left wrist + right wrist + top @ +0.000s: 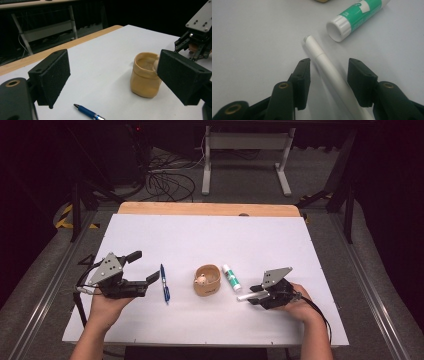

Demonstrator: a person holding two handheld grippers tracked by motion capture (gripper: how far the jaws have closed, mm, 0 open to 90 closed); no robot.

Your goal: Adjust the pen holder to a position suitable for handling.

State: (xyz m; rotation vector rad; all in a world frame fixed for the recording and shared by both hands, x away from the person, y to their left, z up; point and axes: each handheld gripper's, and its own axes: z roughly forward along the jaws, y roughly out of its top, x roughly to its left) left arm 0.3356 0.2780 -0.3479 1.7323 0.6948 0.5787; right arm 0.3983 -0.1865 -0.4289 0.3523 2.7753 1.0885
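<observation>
- The desk sits mid-frame in the high view under a white sheet; a strip of bare wood shows along its far edge, toward the top of the frame.
- Behind it lies grey floor with a tangle of black cables at upper left and a white frame stand at top centre; the rest of the room is dark (black walls on both sides).
- The left gripper rests at lower left of the high view, its jaws wide apart with nothing between them; a blue pen lies just beside it, apart from the pads.
- A tan pouch stands upright at the centre; a green-and-white glue stick lies just right of it.
- The right gripper, at lower right of the high view, has narrow jaws straddling a white pen; in the right gripper view a gap shows on each side, so the pads do not press it; its tip points toward the glue stick's cap.
</observation>
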